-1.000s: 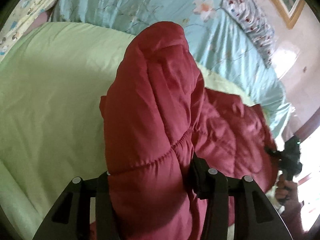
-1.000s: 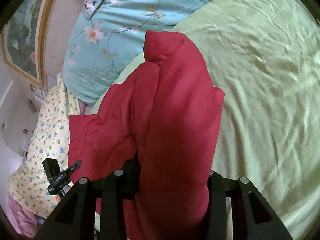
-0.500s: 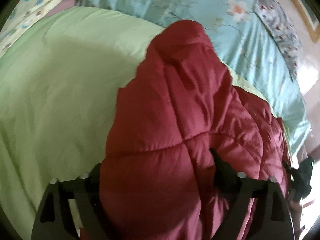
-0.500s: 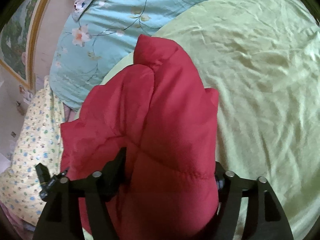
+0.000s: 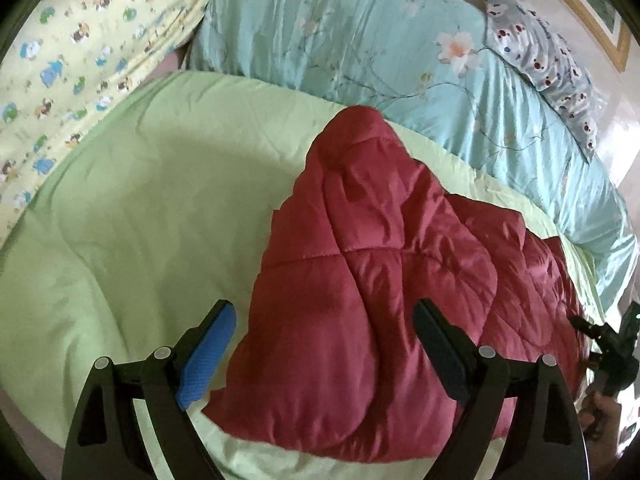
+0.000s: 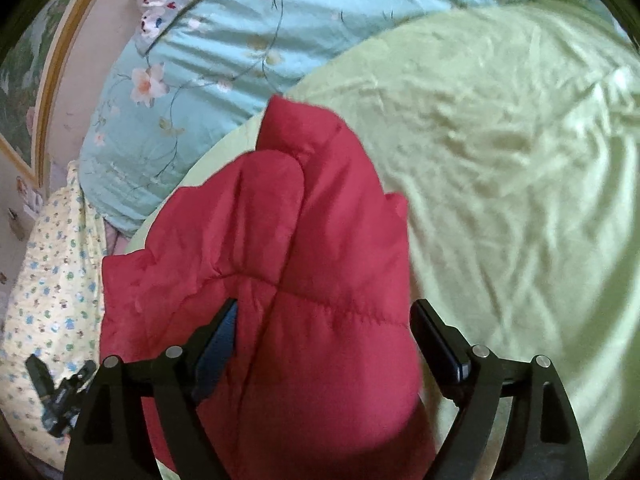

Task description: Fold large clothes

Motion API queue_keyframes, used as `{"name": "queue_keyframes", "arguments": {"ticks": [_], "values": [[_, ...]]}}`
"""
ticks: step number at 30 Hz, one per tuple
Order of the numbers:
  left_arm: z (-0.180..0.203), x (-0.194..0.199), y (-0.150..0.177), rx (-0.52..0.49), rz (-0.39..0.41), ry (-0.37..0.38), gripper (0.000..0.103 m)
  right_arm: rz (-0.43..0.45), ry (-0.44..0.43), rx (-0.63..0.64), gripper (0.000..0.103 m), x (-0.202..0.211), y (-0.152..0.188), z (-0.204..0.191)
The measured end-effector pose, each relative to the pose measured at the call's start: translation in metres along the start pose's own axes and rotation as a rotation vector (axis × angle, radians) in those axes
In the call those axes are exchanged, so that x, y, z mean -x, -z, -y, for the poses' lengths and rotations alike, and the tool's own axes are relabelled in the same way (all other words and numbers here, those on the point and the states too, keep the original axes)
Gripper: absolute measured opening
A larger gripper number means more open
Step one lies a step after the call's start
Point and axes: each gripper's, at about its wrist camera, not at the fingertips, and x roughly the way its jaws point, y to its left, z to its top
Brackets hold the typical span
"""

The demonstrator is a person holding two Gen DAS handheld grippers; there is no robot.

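Observation:
A red quilted puffer jacket (image 5: 380, 280) lies bunched on a light green quilt (image 5: 140, 220). In the left wrist view my left gripper (image 5: 324, 332) is open, its fingers spread either side of the jacket's near fold, the blue pad (image 5: 208, 356) bare. In the right wrist view the jacket (image 6: 300, 260) lies between the spread fingers of my right gripper (image 6: 324, 332), which is open. The right gripper also shows at the left view's right edge (image 5: 612, 356), and the left gripper at the right view's lower left (image 6: 60, 396).
A teal floral duvet (image 5: 400, 48) lies behind the quilt. A yellow cartoon-print blanket (image 5: 80, 52) is at the left. A grey patterned pillow (image 5: 552, 60) and a framed picture (image 6: 24, 60) stand by the wall.
Both grippers have opened and let go of the jacket. The jacket, held up before, has dropped and now lies spread on the green quilt.

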Motion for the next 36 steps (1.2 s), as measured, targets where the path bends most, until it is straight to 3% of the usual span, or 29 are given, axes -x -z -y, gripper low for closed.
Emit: {"name": "queue_keyframes", "arguments": {"ticks": [8, 15, 36], "values": [[0.015, 0.028, 0.019, -0.076, 0.019, 0.016, 0.090, 0.116, 0.050, 0.029, 0.086, 0.053, 0.011, -0.011], [0.033, 0.039, 0.029, -0.148, 0.026, 0.043, 0.090, 0.140, 0.053, 0.103, 0.086, 0.074, 0.022, -0.035], [0.065, 0.035, 0.049, -0.286, -0.026, 0.094, 0.090, 0.047, 0.063, 0.397, 0.086, 0.049, 0.074, -0.115]]}}
